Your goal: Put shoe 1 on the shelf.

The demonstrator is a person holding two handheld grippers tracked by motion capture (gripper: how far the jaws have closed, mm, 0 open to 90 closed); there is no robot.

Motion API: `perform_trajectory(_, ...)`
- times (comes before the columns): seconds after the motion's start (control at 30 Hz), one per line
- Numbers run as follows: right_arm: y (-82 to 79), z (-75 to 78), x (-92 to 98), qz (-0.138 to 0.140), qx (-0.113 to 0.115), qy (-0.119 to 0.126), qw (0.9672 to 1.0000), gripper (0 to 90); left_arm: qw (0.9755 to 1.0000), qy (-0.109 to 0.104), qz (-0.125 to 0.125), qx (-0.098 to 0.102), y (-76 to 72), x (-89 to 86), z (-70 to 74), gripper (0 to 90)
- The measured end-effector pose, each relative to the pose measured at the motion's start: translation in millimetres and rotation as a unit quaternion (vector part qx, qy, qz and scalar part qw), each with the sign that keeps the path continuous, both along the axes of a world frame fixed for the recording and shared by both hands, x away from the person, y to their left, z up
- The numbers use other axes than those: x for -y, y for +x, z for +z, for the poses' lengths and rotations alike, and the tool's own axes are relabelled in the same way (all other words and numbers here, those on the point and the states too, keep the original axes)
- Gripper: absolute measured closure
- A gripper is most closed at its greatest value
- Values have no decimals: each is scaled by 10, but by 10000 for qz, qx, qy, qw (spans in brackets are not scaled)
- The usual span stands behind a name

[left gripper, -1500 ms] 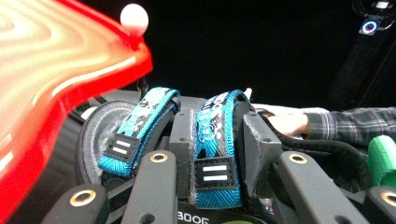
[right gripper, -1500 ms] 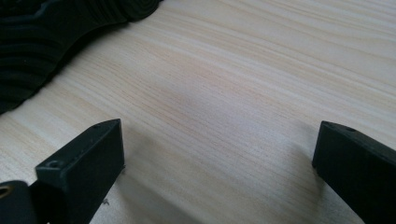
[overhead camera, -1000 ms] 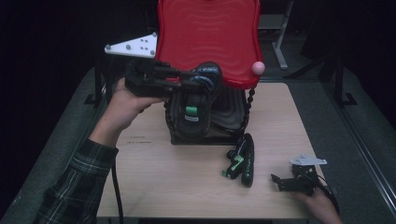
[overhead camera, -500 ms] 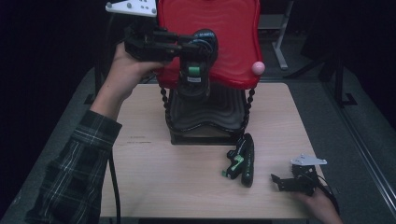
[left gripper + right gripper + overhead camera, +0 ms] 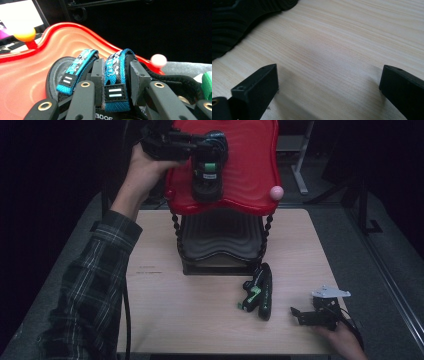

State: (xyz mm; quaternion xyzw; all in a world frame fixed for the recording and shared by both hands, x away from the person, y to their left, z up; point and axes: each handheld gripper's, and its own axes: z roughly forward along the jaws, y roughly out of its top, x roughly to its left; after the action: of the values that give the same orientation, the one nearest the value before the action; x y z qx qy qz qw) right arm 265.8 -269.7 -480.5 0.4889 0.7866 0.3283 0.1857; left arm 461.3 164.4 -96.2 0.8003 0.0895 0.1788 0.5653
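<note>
Black sandal (image 5: pixel 207 167) in left tool (image 5: pixel 192 147), lengthwise toward camera, above red shelf (image 5: pixel 250 175).

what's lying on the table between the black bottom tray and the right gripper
A second black sandal with a green tag lies on the table between the black tray and the right gripper, seen from the high view.

One two-tier stand: glossy red wavy plastic top tray (image 5: pixel 250 175), black ribbed lower tray (image 5: pixel 220 240), black beaded posts.
Two black strapped sandals: one with blue patterned straps (image 5: pixel 207 167) over red tray, one with green tag (image 5: pixel 260 292) flat on counter (image 5: pixel 200 320).
Two ball knobs on red tray rim: one pink (image 5: pixel 276 193), one orange (image 5: pixel 24 34).
Two hand-held grippers: left (image 5: pixel 192 147), right (image 5: pixel 300 314).
One light wood counter.
</note>
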Motion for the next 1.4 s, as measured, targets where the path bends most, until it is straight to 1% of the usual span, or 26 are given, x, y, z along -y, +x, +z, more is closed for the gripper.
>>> perform_trajectory(0.13, -11, 0, 6, 13, 4, -3, 10000, 18, 9999, 86, 79, 93, 154, 54, 34, 692)
perform_trajectory(0.23, -16, 1, 9, 19, -3, -5, 10000, 18, 9996, 167, 108, 182, 237, 84, 44, 692)
perform_trajectory(0.3, -17, 1, 10, 22, -4, -6, 10000, 18, 9996, 167, 116, 220, 286, 98, 25, 692)
perform_trajectory(0.33, -19, 1, 11, 24, -5, -8, 10000, 18, 9997, 122, 74, 197, 298, 101, 11, 692)
perform_trajectory(0.37, -21, 2, 12, 24, -7, -6, 10000, 18, 9997, 97, 49, 204, 300, 101, 3, 691)
perform_trajectory(0.43, -23, 1, 13, 19, -2, -7, 10000, 18, 9997, 119, 25, 228, 291, 99, -12, 691)
perform_trajectory(0.57, -26, 1, 13, 17, -1, -10, 10000, 18, 9997, 133, -61, 172, 257, 92, -94, 691)
perform_trajectory(0.63, -28, 1, 13, 15, 1, -11, 10000, 18, 9999, 65, -60, 149, 243, 82, -120, 690)
perform_trajectory(0.7, -31, 0, 13, 6, -1, -7, 10000, 18, 9999, 48, -83, 127, 243, 77, -130, 689)
perform_trajectory(0.77, -33, 0, 13, 4, 0, -8, 10000, 18, 9999, 53, -92, 55, 239, 84, -129, 675)
perform_trajectory(0.8, -33, 1, 13, 2, 0, -8, 10000, 18, 9999, 93, -8, 68, 230, 89, -122, 653)
perform_trajectory(0.83, -35, 1, 14, -1, -2, -9, 10000, 18, 9999, 87, 38, 52, 224, 89, -116, 560)
perform_trajectory(0.87, -36, 1, 14, -2, -3, -7, 10000, 18, 10000, 36, 29, -5, 218, 83, -110, 521)
perform_trajectory(0.9, -37, 1, 14, -3, -3, -7, 10000, 18, 10000, 29, 34, -12, 211, 72, -101, 469)
perform_trajectory(0.97, -37, 1, 15, -1, -5, -6, 10000, 18, 9999, -7, 107, -37, 182, 44, -83, 390)
perform_trajectory(1.0, -37, 1, 15, -1, -5, -6, 10000, 18, 9998, -24, 147, -92, 160, 12, -74, 328)
perform_trajectory(1.03, -37, 1, 15, -1, -5, -6, 10000, 18, 9998, -36, 168, -118, 152, 1, -73, 328)
perform_trajectory(1.13, -38, 1, 15, -2, -5, -5, 10000, 18, 9994, -40, 247, -237, 86, -92, -79, 248)
perform_trajectory(1.23, -38, 1, 15, -2, -4, -6, 10000, 18, 9991, -82, 225, -356, 16, -191, -104, 176)
perform_trajectory(1.27, -38, 1, 15, -2, -4, -6, 10000, 18, 9988, -80, 254, -407, -22, -231, -125, 159)
perform_trajectory(1.33, -38, 1, 15, -5, -5, -5, 10000, 18, 9987, -52, 263, -441, -88, -289, -168, 137)
perform_trajectory(1.37, -40, 0, 16, -9, -6, -6, 10000, 18, 9986, -31, 263, -457, -115, -309, -186, 102)
perform_trajectory(1.4, -40, 0, 16, -12, -6, -4, 10000, 18, 9985, 16, 261, -480, -162, -341, -218, 94)
